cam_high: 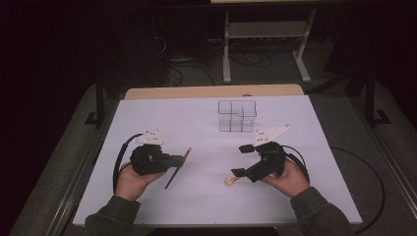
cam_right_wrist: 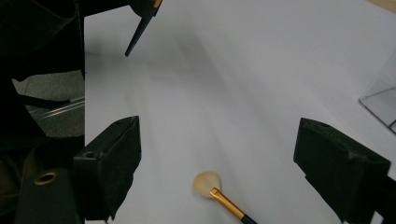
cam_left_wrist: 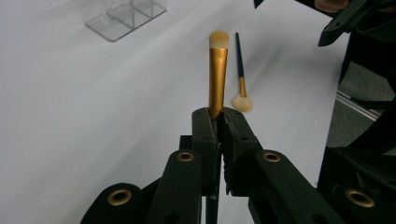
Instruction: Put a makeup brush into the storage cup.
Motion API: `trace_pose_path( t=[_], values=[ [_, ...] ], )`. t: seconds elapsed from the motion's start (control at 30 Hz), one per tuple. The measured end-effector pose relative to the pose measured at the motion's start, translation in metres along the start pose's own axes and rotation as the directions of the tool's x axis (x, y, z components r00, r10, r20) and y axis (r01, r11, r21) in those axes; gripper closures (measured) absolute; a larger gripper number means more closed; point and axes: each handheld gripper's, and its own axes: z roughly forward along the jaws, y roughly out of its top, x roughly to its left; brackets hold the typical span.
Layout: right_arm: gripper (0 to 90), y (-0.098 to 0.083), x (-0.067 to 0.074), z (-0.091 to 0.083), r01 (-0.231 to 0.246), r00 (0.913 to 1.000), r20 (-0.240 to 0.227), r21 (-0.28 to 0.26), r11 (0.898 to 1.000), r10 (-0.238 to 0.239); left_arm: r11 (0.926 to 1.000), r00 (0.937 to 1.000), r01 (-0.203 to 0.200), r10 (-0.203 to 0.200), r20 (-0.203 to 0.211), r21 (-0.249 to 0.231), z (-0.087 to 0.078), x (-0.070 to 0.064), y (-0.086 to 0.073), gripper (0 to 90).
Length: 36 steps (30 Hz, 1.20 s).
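The left tool [cam_left_wrist: 219, 122] clamps a gold brush [cam_left_wrist: 217, 74] pointing straight ahead; the right tool [cam_right_wrist: 217, 163], jaws wide, straddles a fan brush [cam_right_wrist: 219, 192] on the worktop [cam_high: 196, 118].

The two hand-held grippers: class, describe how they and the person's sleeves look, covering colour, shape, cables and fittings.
The left gripper and the right gripper are black, chunky bodies, and each carries a pale three-cornered plate on top. A black cable loops from each. In the gripper views the jaws are blocky black pads on linked arms with brass-coloured rivet rings. The sleeves are dark grey-green.
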Motion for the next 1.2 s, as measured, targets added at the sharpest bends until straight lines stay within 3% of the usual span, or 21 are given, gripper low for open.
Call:
trace_pose_path(
  t=[0.27, 0.97, 1.2],
  values=[
    [14.7, 0.005, -0.001, 0.000, 0.008, 0.9998, -0.017, -0.011, 1.000, -0.008, 0.9997, 0.9996, -0.022, 0.022, 0.016, -0.013, 0.004, -0.006, 0.005, 84.4],
    [14.4, 0.020, 0.003, 0.015, 0.036, 0.9981, -0.052, 0.028, 0.999, -0.034, 0.9980, 0.9963, -0.061, 0.062, 0.060, -0.018, 0.015, -0.018, 0.015, 84.4],
    [16.2, 0.023, 0.003, 0.019, 0.022, 0.9975, -0.067, 0.036, 0.999, -0.019, 0.9975, 0.9951, -0.067, 0.069, 0.071, -0.022, 0.018, -0.022, 0.017, 84.4]
  ],
)
